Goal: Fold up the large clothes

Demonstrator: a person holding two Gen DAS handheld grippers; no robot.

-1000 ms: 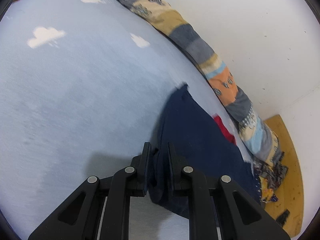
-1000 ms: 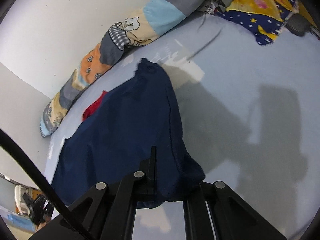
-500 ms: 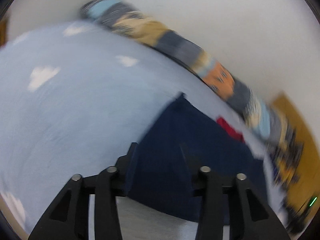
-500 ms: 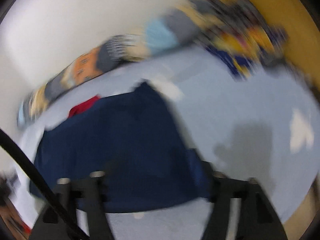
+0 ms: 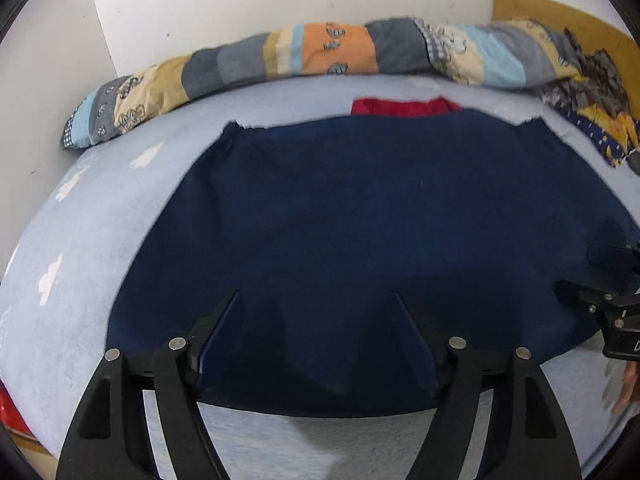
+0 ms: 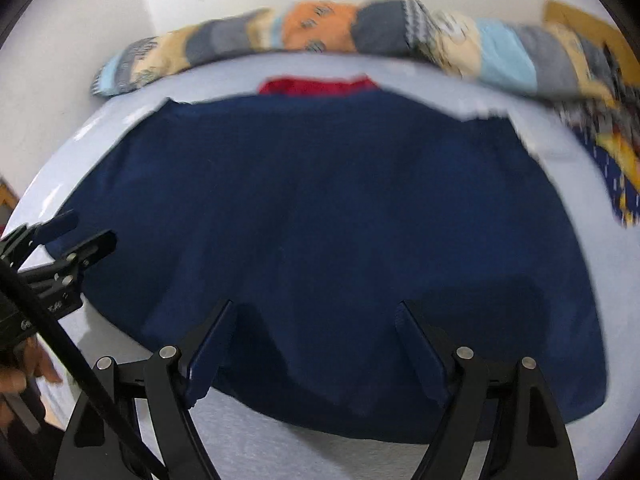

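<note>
A large navy blue garment [image 5: 360,216] lies spread flat on the light blue bed sheet [image 5: 100,208]; it also fills the right wrist view [image 6: 328,208]. A red piece of cloth [image 5: 404,106] shows at its far edge, also seen in the right wrist view [image 6: 316,86]. My left gripper [image 5: 316,296] is open and empty, over the garment's near edge. My right gripper [image 6: 314,306] is open and empty, over the near edge too. The right gripper shows at the right edge of the left wrist view [image 5: 612,304]; the left gripper shows at the left edge of the right wrist view [image 6: 52,264].
A long patchwork bolster [image 5: 320,56] lies along the white wall behind the garment. A yellow and navy patterned cloth [image 5: 600,128] sits at the far right by a wooden board [image 5: 560,12]. A hand [image 6: 24,364] shows at lower left.
Both grippers have let go of the navy garment and opened wide. They have drawn back and turned, so the garment now lies spread flat in front of them.
</note>
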